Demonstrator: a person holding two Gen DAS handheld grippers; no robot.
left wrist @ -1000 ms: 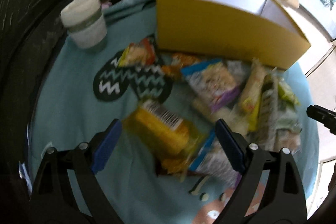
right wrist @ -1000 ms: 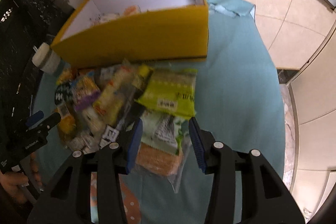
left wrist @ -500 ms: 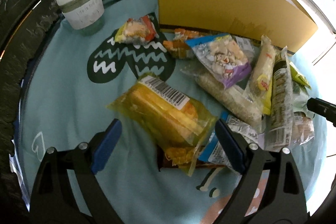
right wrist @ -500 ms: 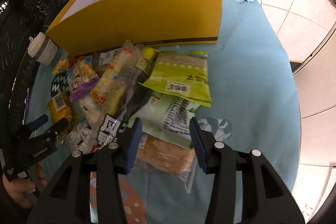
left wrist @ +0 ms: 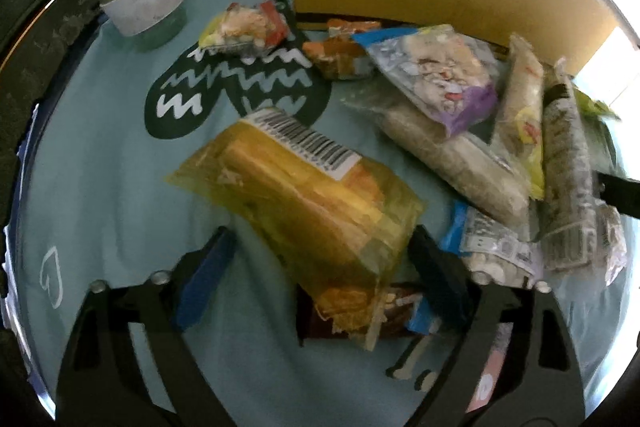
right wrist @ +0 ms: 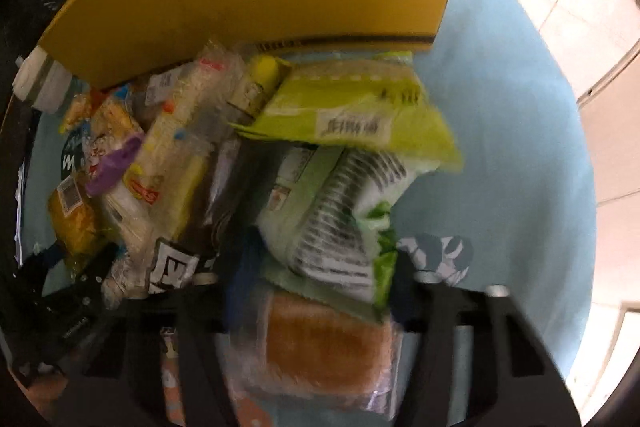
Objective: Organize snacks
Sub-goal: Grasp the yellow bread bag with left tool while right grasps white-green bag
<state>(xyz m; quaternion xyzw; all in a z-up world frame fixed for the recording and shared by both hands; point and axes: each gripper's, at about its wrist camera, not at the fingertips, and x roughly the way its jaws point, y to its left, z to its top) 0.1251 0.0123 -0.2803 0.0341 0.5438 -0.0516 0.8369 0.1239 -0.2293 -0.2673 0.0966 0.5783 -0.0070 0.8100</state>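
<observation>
My left gripper (left wrist: 320, 267) has been closing, its jaws straddling the yellow packet (left wrist: 304, 195), ungripped. My right gripper (right wrist: 316, 267) has been closing around the green-white packet (right wrist: 340, 211); contact unclear

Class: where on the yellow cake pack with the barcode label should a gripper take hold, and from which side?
Across its narrow width near the near end, from above: the yellow pack lies flat and long on the cloth, and the left gripper already straddles that end.
</observation>
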